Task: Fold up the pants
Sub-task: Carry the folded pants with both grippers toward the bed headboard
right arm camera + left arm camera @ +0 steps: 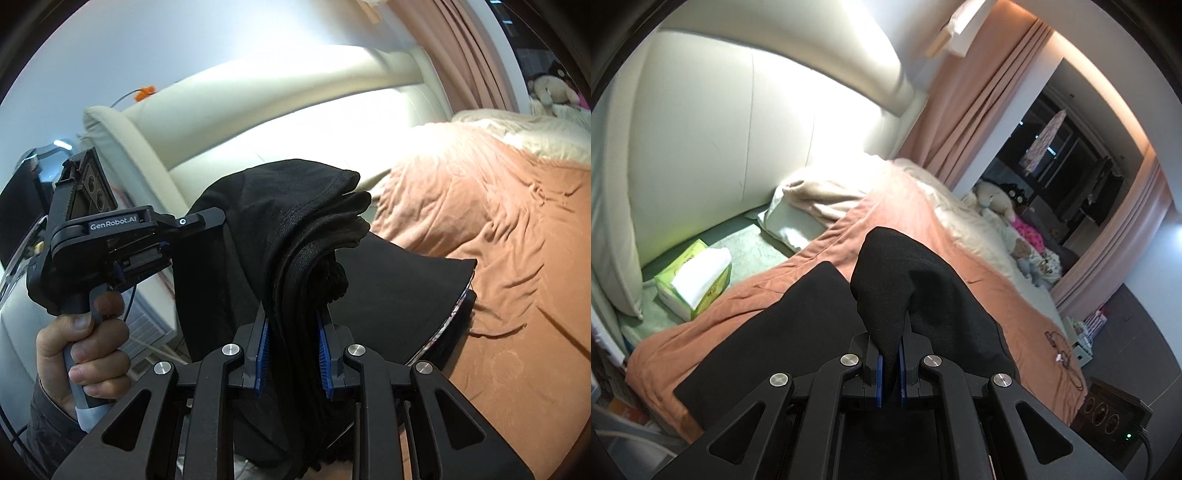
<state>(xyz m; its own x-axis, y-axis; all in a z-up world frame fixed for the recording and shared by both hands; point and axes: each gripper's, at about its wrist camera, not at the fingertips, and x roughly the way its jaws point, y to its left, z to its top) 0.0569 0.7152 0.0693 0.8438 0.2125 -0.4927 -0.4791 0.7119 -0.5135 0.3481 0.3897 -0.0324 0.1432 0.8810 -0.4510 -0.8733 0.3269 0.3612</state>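
The left gripper [890,363] has its jaws clamped on black pants [798,332] above an orange bedspread [923,206].

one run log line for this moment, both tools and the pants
left tool: shut on pants | right tool: shut on pants, thick bunch | pants: partly lifted over bedspread

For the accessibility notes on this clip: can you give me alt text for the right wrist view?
The right gripper is clamped on a thick bunched fold of black pants, lifted above a bed with an orange blanket. To the left, a person's hand holds the left gripper's handle beside the same pants, with a cream padded headboard behind.
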